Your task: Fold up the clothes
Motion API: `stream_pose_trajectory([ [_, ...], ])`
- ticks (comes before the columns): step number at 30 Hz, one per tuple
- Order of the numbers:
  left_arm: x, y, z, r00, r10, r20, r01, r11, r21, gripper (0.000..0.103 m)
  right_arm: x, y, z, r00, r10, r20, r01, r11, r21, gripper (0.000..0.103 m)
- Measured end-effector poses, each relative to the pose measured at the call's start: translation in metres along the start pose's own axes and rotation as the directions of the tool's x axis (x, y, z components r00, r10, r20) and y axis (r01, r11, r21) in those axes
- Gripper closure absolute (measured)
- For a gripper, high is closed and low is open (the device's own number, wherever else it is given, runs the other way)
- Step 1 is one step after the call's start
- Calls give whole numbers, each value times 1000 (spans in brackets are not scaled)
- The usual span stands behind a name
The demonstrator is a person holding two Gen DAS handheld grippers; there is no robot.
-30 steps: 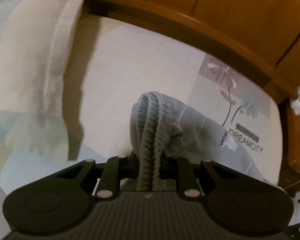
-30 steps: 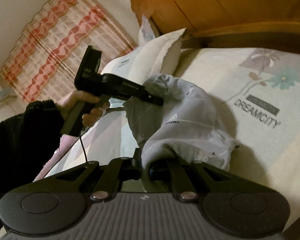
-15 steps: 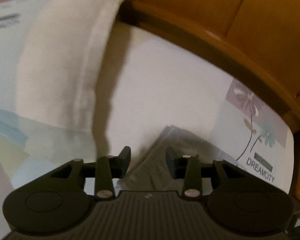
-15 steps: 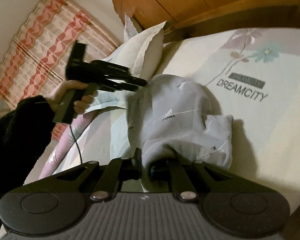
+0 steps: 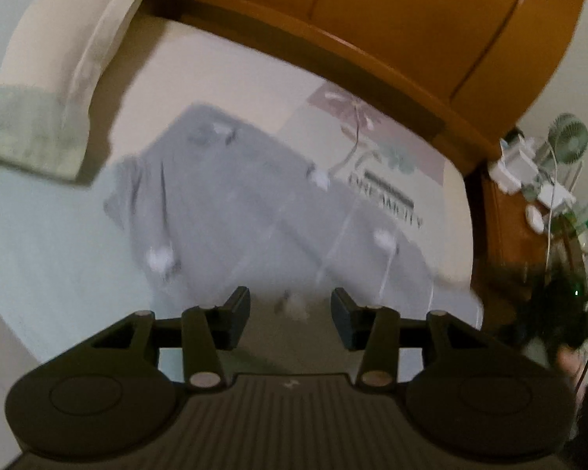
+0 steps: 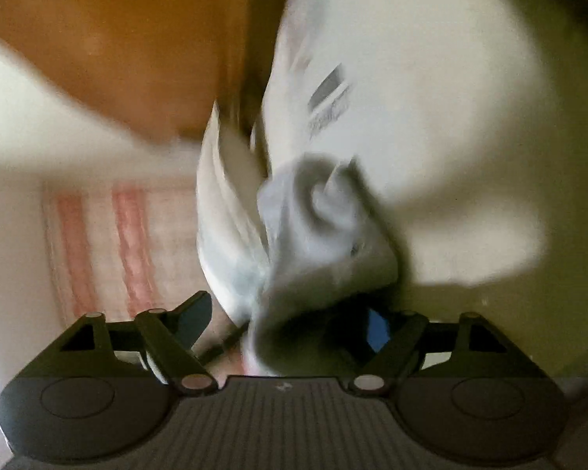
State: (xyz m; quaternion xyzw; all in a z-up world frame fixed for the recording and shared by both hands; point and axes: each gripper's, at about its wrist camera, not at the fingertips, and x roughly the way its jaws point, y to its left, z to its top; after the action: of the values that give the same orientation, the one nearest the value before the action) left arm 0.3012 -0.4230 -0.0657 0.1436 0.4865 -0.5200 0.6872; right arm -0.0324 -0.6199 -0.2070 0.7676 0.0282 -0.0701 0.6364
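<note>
The left tool (image 5: 290, 315) hangs over the bed (image 5: 223, 78), its jaws spread wide and empty. The right tool (image 6: 290, 323) is tilted, its jaws wide with grey cloth draped between them. The garment (image 5: 262, 211), pale grey with white marks, lies on the bed beside the pillow (image 5: 51, 70), blurred.

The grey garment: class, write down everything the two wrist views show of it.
The grey garment is light grey soft cloth with faint pale lines and small white marks. In the left wrist view it lies spread on the bed sheet, beside the pillow, partly over the printed lettering. The open left gripper hovers over its near edge. The right wrist view shows grey cloth bunched between open fingers; blur hides whether they touch.
</note>
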Motion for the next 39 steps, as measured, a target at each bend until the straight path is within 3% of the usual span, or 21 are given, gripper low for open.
stream_pose_trajectory([
  [2, 1, -1, -21, 1000, -19, 2, 19, 999, -26, 57, -1, -3, -3, 996, -7, 93, -1, 996, 85, 20],
  [5, 0, -4, -46, 1000, -17, -3, 17, 999, -37, 57, 6, 9, -12, 977, -99, 190, 79, 991, 112, 20],
  [9, -1, -11, -56, 1000, -19, -12, 19, 1000, -2, 57, 9, 39, -28, 933, -193, 303, 224, 972, -69, 20],
  [12, -2, -16, -60, 1000, -25, -14, 25, 999, 24, 52, 4, 53, -35, 903, -180, 390, 281, 934, -219, 20],
  [15, -3, -21, -65, 999, -31, -17, 32, 998, 51, 50, 6, 48, -22, 906, -180, 383, 281, 933, -225, 23],
  [18, -4, -25, -69, 999, -37, -19, 38, 996, 77, 50, 9, 41, -7, 912, -181, 368, 274, 937, -218, 36],
  [20, -5, -28, -72, 999, -41, -21, 43, 995, 94, 50, 11, 37, 2, 916, -182, 358, 270, 939, -213, 64],
  [21, -5, -30, -73, 999, -43, -22, 45, 994, 101, 50, 11, 35, 7, 918, -182, 353, 268, 940, -211, 88],
  [23, -6, -28, -74, 999, -44, -22, 46, 994, 96, 50, 12, 37, 15, 926, -169, 338, 261, 932, -250, 89],
  [26, -7, -27, -75, 999, -47, -21, 49, 995, 89, 50, 10, 55, 18, 924, -150, 352, 287, 879, -381, 90],
  [29, -7, -24, -75, 999, -41, -20, 42, 996, 81, 50, 8, 78, 12, 895, -178, 409, 390, 758, -524, 90],
  [30, -8, -23, -75, 999, -35, -20, 36, 996, 79, 50, 8, 82, 10, 874, -209, 438, 444, 709, -549, 89],
  [32, -8, -23, -74, 999, -30, -18, 31, 996, 78, 49, 11, 83, 11, 810, -303, 502, 567, 623, -538, 84],
  [33, -9, -23, -74, 999, -27, -17, 29, 997, 78, 49, 10, 82, 12, 790, -328, 517, 597, 600, -532, 84],
  [36, -11, -22, -74, 1000, -17, -12, 18, 997, 74, 47, -3, 87, 6, 809, -294, 509, 570, 606, -555, 81],
  [38, -11, -20, -73, 1000, -5, -9, 6, 998, 60, 47, -5, 91, 0, 853, -289, 434, 512, 623, -591, 70],
  [39, -12, -17, -73, 1000, -2, -7, 2, 999, 44, 47, -4, 91, -3, 879, -296, 374, 473, 646, -599, 56],
])
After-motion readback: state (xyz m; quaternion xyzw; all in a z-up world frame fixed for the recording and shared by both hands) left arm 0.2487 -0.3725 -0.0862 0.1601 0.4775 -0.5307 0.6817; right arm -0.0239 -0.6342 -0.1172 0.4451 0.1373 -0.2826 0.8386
